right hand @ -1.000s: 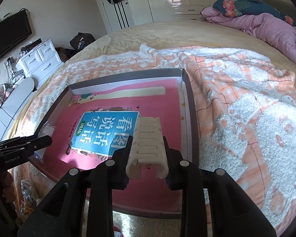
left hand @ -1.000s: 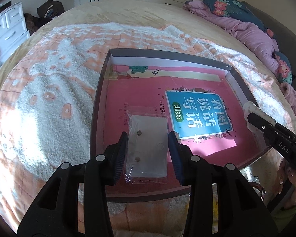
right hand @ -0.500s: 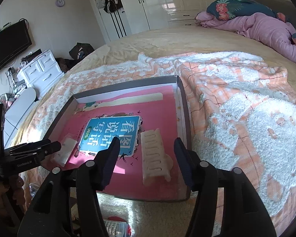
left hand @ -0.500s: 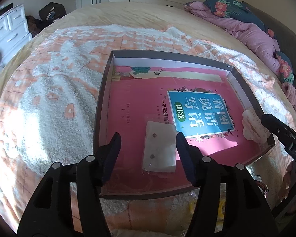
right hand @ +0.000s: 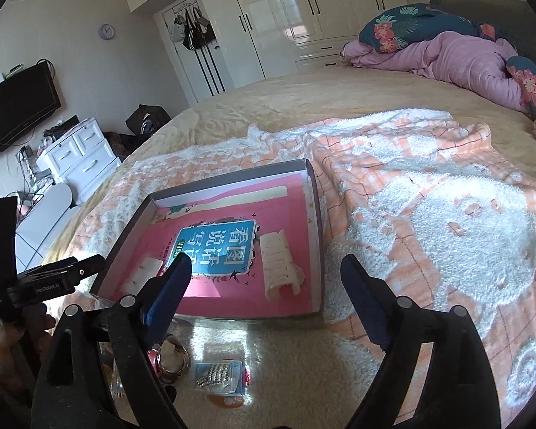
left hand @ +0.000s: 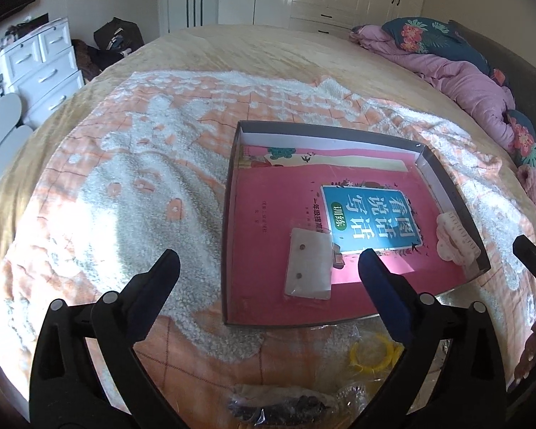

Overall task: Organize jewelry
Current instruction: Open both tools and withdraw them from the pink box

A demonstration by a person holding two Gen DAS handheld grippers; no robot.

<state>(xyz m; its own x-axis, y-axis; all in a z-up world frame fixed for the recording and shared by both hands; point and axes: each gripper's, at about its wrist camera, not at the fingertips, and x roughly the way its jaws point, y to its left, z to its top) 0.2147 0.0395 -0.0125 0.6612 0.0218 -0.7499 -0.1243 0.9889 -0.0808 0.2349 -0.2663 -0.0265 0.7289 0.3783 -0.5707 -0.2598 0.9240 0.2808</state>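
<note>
A shallow grey box (left hand: 231,214) lies on the bed with a pink book (left hand: 268,221) inside it. An earring card in a clear bag (left hand: 309,268) rests on the book near the box's front edge. A cream hair claw (left hand: 455,239) lies in the box's right corner. My left gripper (left hand: 268,268) hovers above the front left of the box, its jaws opening and nothing between them. My right gripper (right hand: 266,275) hangs over the box (right hand: 315,236) just short of the hair claw (right hand: 280,271); its jaws are opening too and hold nothing.
Loose jewelry lies on the blanket in front of the box: a yellow bangle (left hand: 371,354), a bag of dark beads (left hand: 278,404), a rhinestone comb in a packet (right hand: 216,375) and a ring-like piece (right hand: 173,357). A peach and white fleece blanket (right hand: 446,221) covers the bed.
Both grippers let go and opened wide: the left released the earring card, the right the hair claw. Both pieces now lie in the box, and both grippers have pulled back and up.
</note>
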